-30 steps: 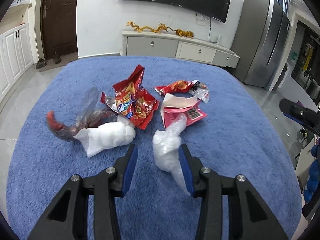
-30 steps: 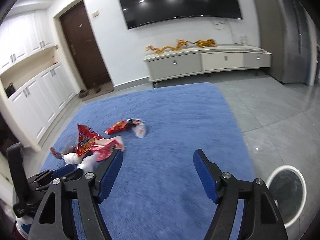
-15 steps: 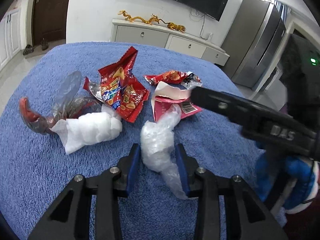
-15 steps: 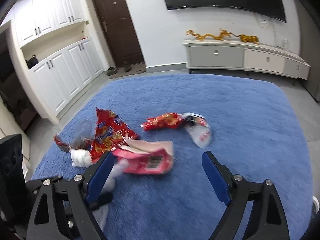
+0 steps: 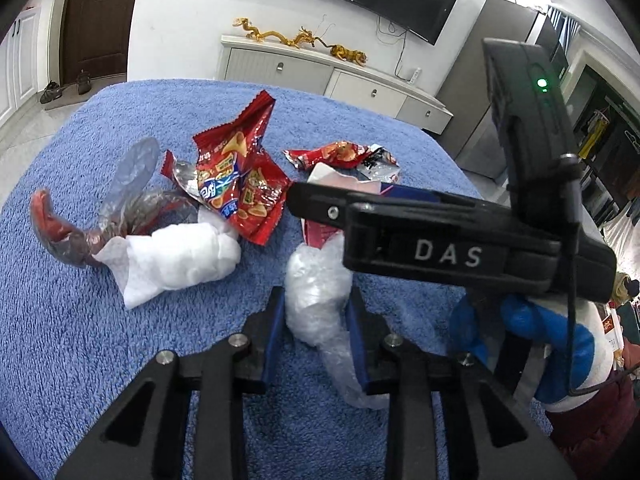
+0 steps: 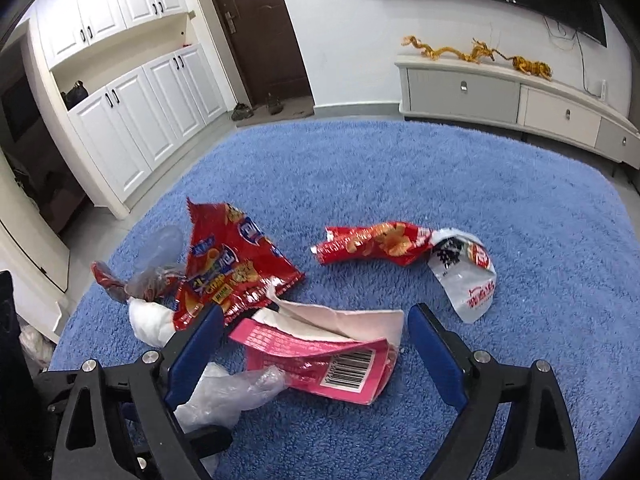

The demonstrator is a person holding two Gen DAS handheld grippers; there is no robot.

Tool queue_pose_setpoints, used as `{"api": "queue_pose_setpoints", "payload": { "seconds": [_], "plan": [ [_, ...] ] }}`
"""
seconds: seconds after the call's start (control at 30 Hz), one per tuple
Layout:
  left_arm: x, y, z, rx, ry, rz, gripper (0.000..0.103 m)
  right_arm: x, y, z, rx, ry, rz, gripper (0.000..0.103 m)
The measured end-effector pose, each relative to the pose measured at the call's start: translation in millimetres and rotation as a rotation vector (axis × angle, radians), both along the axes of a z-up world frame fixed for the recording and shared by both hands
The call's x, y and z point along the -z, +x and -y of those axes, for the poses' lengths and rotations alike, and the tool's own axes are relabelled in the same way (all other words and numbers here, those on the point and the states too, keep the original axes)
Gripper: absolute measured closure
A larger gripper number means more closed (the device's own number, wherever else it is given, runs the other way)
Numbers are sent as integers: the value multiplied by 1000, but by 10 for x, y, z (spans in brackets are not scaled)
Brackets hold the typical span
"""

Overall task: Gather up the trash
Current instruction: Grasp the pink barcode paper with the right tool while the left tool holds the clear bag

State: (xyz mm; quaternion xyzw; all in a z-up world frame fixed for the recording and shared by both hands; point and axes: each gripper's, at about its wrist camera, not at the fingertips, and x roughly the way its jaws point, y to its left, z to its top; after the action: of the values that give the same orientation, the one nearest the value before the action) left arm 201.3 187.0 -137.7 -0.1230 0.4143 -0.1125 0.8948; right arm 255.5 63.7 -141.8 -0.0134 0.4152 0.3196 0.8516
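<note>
Two grippers over a blue carpet (image 6: 440, 184) strewn with wrappers; left gripper (image 5: 318, 334) low on the carpet, blue-padded fingers (image 5: 275, 332) pinching a crumpled clear plastic bag (image 5: 320, 292) from both sides; bag's long axis roughly in line with the fingers, bulky end pointing away from the camera toward the pink packet, thin twisted tail trailing back between the fingers toward the wrist; same bag (image 6: 228, 396) seen in the right view, tip touching the pink packet's near-left edge.

Right gripper (image 6: 312, 356) spread wide, nothing between its fingers (image 6: 196, 350), straddling the torn pink packet (image 6: 320, 360); packet flat on the carpet, barcode face up, long axis running left to right across the gap, torn white flap raised along its far side; in the left view, right gripper (image 5: 296, 200) crossing from the right over that packet.

Further items lying apart: large red snack bag (image 6: 228, 268) to the left, pointed corner aimed away; crumpled white tissue (image 5: 180, 256) beside it, touching a clear red-stained wrapper (image 5: 100, 220); twisted red wrapper (image 6: 376, 246) lying left to right, joined at its right end to a white bag (image 6: 468, 280).
</note>
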Motion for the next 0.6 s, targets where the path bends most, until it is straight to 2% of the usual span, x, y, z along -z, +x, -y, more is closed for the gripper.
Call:
{"api": "queue_pose_setpoints", "payload": {
  "seconds": [0.07,0.17,0.37,0.6],
  "plan": [
    [1,0,-3,0,-2,0,75,21,32,31,18,-4,-17,27],
    [1,10,-1,-1,-2,-1,75,19,38,134,38,23,-29,34],
    [1,20,-22,-3,-2,0,76,-26,-142,356,70,21,-27,36],
    [-35,-20,-36,-4,-6,20,77,-136,-441,805,151,85,-30,36]
  ]
}}
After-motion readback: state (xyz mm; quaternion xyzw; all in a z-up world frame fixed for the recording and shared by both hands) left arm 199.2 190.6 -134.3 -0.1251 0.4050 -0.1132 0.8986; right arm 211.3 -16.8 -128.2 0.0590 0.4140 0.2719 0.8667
